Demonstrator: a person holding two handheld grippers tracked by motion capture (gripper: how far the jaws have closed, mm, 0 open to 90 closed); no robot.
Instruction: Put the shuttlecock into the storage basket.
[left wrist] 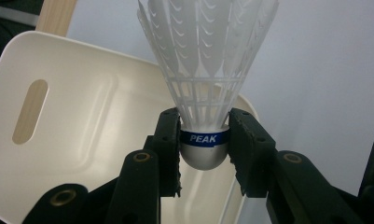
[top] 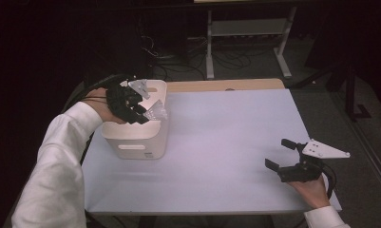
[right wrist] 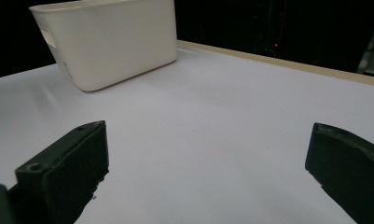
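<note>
Left gripper view: shuttlecock pinched over the bin.
The left gripper (left wrist: 204, 154) fingers pinch the grey cork of a white feathered shuttlecock (left wrist: 204, 70) above the open cream plastic bin (top: 136, 137) near the tabletop's far left corner; the right gripper (top: 280, 154) rests near the near right corner, fingers spread.

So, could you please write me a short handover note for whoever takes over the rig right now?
Left gripper: jaws shut on the shuttlecock, clamped at its cork base, feathers pointing away from the hand, held over the open top of the white bin.
Right gripper: jaws open, holding nothing, low over the table at its near right.
Done: shuttlecock picked up and brought above the bin.
Left: probably release it into the bin, then withdraw the left hand.
</note>
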